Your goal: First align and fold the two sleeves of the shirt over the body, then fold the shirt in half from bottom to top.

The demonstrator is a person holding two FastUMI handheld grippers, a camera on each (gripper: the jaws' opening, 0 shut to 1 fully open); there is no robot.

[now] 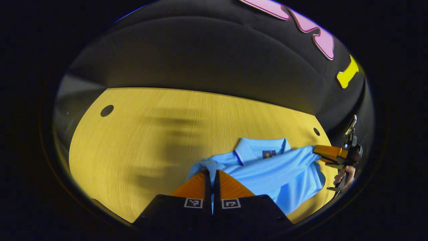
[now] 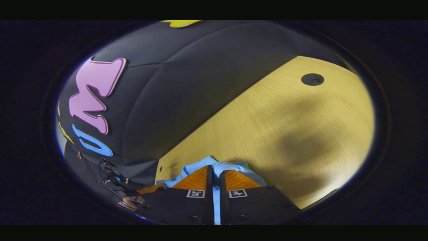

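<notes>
A light blue polo shirt (image 1: 271,170) lies on the yellow wooden table (image 1: 140,144), collar toward the far edge. My left gripper (image 1: 211,172) is shut on a bunched fold of the shirt's near-left side, the cloth rising between its fingers. At the right of the left gripper view the other gripper (image 1: 317,151), held by a hand (image 1: 344,174), pinches the shirt's sleeve and holds it taut. In the right gripper view my right gripper (image 2: 215,170) is shut on blue shirt fabric (image 2: 230,167), which spills out ahead of the fingers.
Round dark holes sit in the tabletop near its far corners (image 1: 107,110) (image 1: 316,131) (image 2: 312,79). The black cloth wall (image 1: 207,60) rises just behind the table's far edge. Cables (image 2: 112,177) hang at the left of the right gripper view.
</notes>
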